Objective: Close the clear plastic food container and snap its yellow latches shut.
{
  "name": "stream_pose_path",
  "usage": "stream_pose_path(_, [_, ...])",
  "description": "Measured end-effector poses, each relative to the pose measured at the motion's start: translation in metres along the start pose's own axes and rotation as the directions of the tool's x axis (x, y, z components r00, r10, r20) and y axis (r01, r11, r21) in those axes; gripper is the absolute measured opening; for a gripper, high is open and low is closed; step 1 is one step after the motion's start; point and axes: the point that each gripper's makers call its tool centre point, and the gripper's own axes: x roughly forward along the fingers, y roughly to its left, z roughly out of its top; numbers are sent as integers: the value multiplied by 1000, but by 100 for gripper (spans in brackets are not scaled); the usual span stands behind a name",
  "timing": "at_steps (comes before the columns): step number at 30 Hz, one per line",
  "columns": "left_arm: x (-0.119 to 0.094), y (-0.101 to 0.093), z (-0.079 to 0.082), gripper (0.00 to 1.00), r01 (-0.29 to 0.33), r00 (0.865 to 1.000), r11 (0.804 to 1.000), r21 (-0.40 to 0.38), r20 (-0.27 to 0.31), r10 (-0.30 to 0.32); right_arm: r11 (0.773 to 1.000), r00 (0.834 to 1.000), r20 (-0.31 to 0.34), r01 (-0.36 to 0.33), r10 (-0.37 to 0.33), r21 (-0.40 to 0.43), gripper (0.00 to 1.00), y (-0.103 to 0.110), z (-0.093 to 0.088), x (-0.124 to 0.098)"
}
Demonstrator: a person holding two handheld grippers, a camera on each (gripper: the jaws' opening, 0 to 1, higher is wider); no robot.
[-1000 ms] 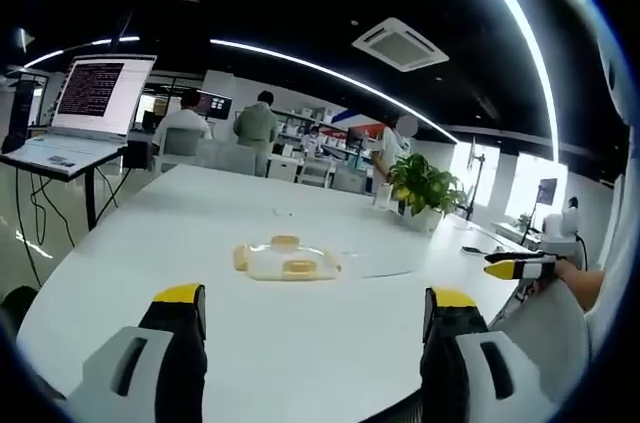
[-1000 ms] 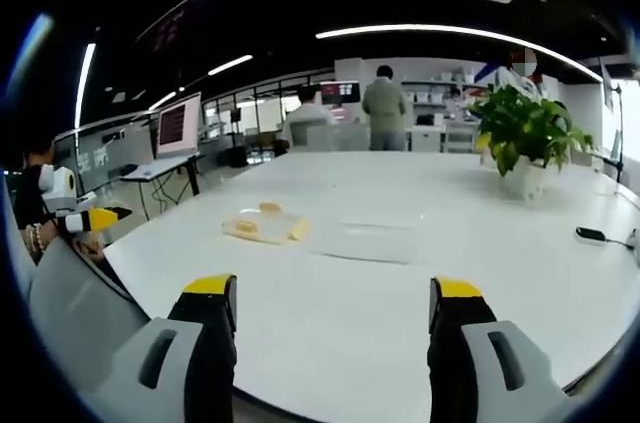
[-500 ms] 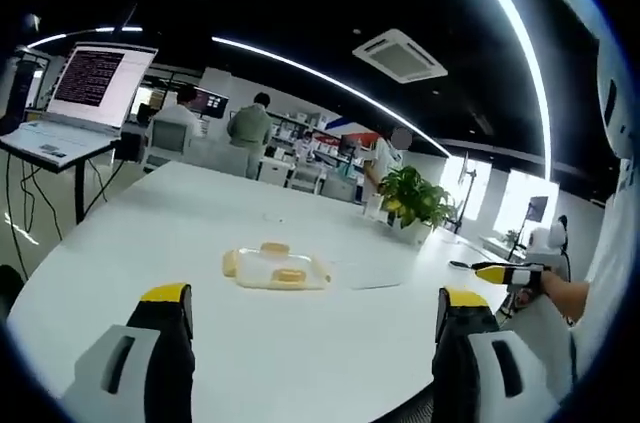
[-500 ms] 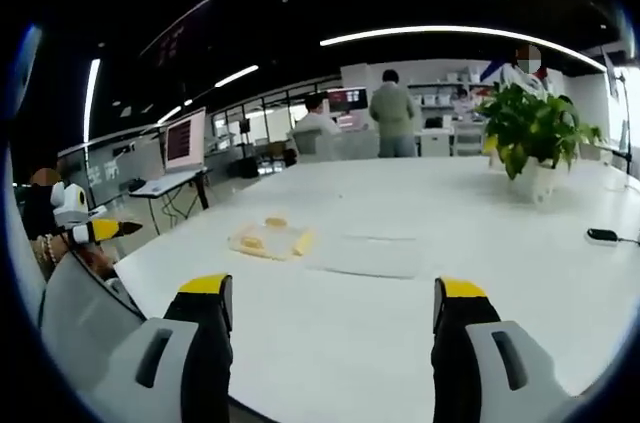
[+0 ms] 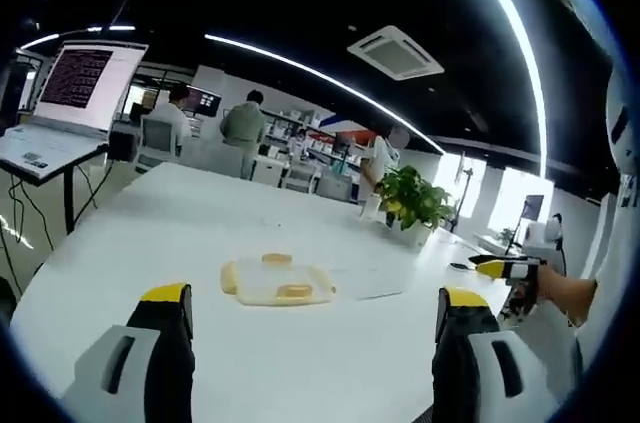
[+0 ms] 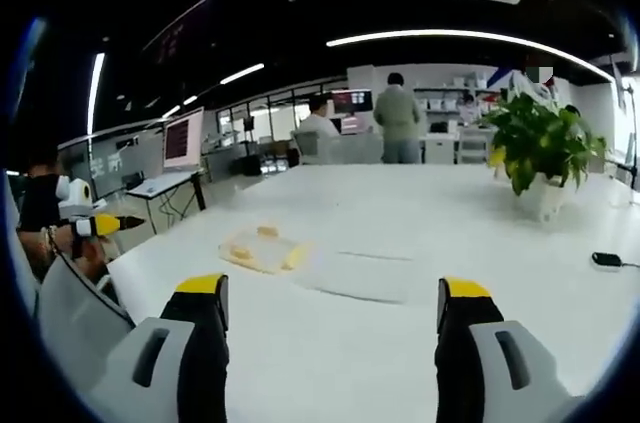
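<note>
The clear plastic food container [image 5: 272, 281] lies on the white table [image 5: 130, 233] with yellow latches at its sides, well ahead of my left gripper [image 5: 310, 298], whose jaws stand wide apart and hold nothing. In the right gripper view the container [image 6: 262, 250] sits left of centre, with a flat clear lid [image 6: 365, 275] on the table to its right. My right gripper [image 6: 335, 288] is open and hovers short of both. A hand holds the right gripper [image 5: 505, 266] at the table's right edge in the left gripper view. The left gripper [image 6: 105, 226] shows at the far left.
A potted plant [image 6: 540, 148] stands on the far side of the table, with a small black object [image 6: 607, 260] near it. A laptop on a stand [image 5: 70, 93] is off the table's left. Several people are at desks in the background.
Both cameras have drifted a little, and the container sits slightly lower in each view. Both grippers stay open and nothing on the table has moved.
</note>
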Motion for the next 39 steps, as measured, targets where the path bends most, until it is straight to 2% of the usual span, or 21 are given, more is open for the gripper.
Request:
stream_pose_path(2, [5,6,-3,99,9,1000,999,-38,-22,-10,1000,1000,-9,-18,18,-14,83,2,1,6])
stream_pose_path(5, [11,18,-6,99,8,997,1000,-17,-74,-10,997,998,-32,-57,55,-59,84,6,3,16])
stream_pose_path(6, [14,24,-6,99,-1,995,1000,-2,-100,1,994,997,-48,-67,63,-81,84,7,3,20])
stream_pose_path(8, [20,31,0,99,4,994,999,39,-105,0,989,996,-65,-70,62,-131,84,6,5,26])
stream_pose_path(11, [28,35,5,98,30,994,994,100,-112,-19,982,993,-74,-101,90,-158,82,12,9,35])
stream_pose_path(12, [32,35,4,97,52,991,992,119,-127,-37,979,992,-82,-113,101,-169,82,13,10,40])
stream_pose_path(15, [43,41,-2,94,52,985,985,166,-172,-23,969,986,-104,-149,131,-195,81,18,12,49])
stream_pose_path(18, [53,40,-6,94,72,982,978,194,-186,-36,958,980,-121,-180,156,-222,80,21,13,59])
stream_pose_path(22, [63,40,-19,98,120,962,955,270,-268,-45,938,965,-169,-239,200,-251,81,26,12,71])
stream_pose_path(25, [70,39,-20,98,157,952,943,295,-298,-66,911,956,-181,-278,231,-305,80,30,16,80])
stream_pose_path(27, [75,43,-19,97,162,946,933,320,-319,-55,900,949,-197,-300,247,-317,78,32,17,86])
stream_pose_path(30, [84,47,-15,95,188,939,915,357,-339,-61,880,942,-187,-327,277,-345,79,37,22,96])
stream_pose_path(31, [87,47,-15,95,202,934,909,364,-352,-67,867,928,-167,-370,332,-334,79,47,26,100])
stream_pose_path(32, [89,47,-17,94,219,925,902,371,-374,-71,867,928,-173,-370,330,-333,79,47,26,102])
stream_pose_path(34, [95,51,-19,93,244,912,883,401,-405,-68,855,915,-208,-399,346,-331,79,53,23,109])
stream_pose_path(35, [98,53,-21,92,261,904,872,414,-422,-70,850,915,-219,-397,339,-347,79,54,22,114])
stream_pose_path(36, [101,58,-25,92,277,891,859,431,-451,-61,836,914,-221,-402,341,-374,80,55,23,117])
stream_pose_path(37, [103,61,-27,92,284,882,852,439,-468,-53,798,902,-227,-431,367,-421,81,61,24,121])
stream_pose_path(38, [105,64,-29,91,294,873,845,446,-485,-48,785,896,-231,-443,378,-433,81,64,24,123])
stream_pose_path(39, [108,68,-32,90,308,863,834,457,-504,-42,784,892,-235,-452,387,-426,81,68,25,126])
